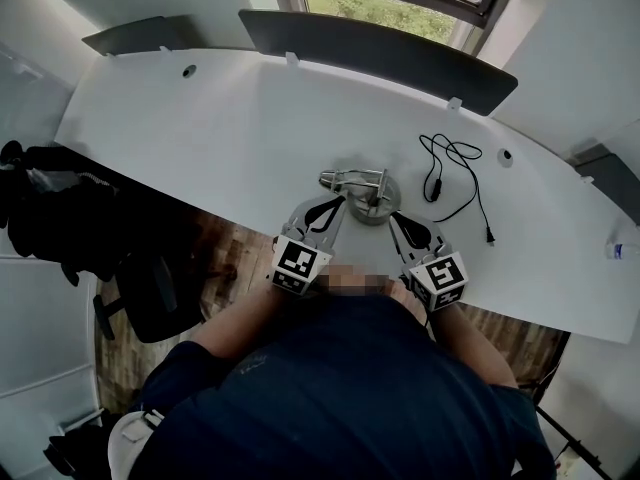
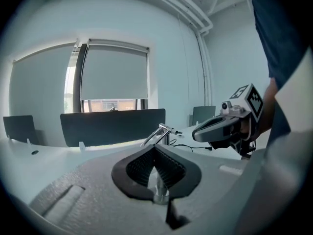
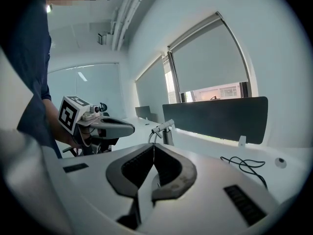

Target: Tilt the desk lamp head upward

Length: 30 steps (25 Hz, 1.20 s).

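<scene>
Silvery metal desk lamp stands on white desk, left gripper and right gripper fingers clenched empty.

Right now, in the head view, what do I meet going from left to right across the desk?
left gripper, desk lamp, right gripper, black cable
</scene>
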Each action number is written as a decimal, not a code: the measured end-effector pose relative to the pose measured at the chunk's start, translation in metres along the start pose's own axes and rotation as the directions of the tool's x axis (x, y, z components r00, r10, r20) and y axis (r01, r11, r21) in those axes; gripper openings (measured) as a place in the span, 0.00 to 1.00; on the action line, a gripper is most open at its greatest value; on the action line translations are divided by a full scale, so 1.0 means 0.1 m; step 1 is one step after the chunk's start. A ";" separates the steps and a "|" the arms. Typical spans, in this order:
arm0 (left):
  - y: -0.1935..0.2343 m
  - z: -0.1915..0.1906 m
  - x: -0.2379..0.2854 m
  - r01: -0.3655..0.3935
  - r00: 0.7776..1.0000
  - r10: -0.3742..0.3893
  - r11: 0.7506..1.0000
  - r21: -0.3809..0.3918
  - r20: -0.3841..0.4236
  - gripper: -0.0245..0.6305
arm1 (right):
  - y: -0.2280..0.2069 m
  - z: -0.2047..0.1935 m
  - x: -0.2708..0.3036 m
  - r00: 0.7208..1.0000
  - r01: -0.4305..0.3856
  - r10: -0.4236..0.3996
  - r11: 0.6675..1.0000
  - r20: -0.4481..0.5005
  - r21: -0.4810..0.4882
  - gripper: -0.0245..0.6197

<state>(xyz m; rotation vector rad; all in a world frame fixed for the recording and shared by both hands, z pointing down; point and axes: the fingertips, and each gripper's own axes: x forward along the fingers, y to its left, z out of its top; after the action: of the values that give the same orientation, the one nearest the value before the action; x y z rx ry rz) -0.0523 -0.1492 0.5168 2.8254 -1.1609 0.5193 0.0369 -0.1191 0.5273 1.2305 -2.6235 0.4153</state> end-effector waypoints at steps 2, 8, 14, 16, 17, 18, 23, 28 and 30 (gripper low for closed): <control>0.04 -0.06 0.05 0.002 1.000 -0.002 1.000 0.020 -0.020 0.05 | -0.01 -0.04 0.05 1.000 0.006 -0.006 1.000 -0.012 0.001 0.06; 0.12 -0.23 0.23 0.002 0.999 0.001 0.999 0.051 -0.052 0.05 | -0.12 -0.19 0.19 0.998 0.039 -0.039 0.999 -0.052 0.001 0.06; 0.17 -0.45 0.37 0.011 0.993 0.001 0.994 0.109 -0.116 0.05 | -0.23 -0.35 0.32 0.994 0.067 -0.067 0.998 -0.088 -0.004 0.06; 0.20 -0.49 0.39 0.004 0.992 0.013 0.991 0.131 -0.125 0.05 | -0.25 -0.41 0.38 0.993 0.071 -0.071 0.997 -0.099 -0.005 0.06; 0.21 -0.50 0.40 0.000 0.992 0.018 0.990 0.141 -0.128 0.05 | -0.26 -0.43 0.40 0.992 0.074 -0.074 0.997 -0.105 -0.006 0.06; 0.23 -0.51 0.41 -0.002 0.991 0.022 0.989 0.150 -0.133 0.05 | -0.27 -0.46 0.43 0.991 0.077 -0.077 0.997 -0.111 -0.006 0.06; 0.29 -0.59 0.50 -0.014 0.987 0.047 0.979 0.206 -0.156 0.18 | -0.33 -0.55 0.56 0.986 0.090 -0.087 0.996 -0.141 0.018 0.19; 0.32 -0.62 0.61 -0.017 0.984 0.066 0.960 0.281 -0.168 0.28 | -0.41 -0.64 0.71 0.982 0.112 -0.117 0.993 -0.147 -0.038 0.31; 0.32 -0.62 0.65 -0.013 0.983 0.068 0.951 0.308 -0.168 0.29 | -0.42 -0.65 0.78 0.981 0.123 -0.130 0.991 -0.147 -0.056 0.35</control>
<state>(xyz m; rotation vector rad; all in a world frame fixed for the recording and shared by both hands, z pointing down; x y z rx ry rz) -0.0491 -0.2058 0.5937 2.9274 -1.1984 1.0141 0.0252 -0.1784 0.6194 1.2901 -2.4004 0.4049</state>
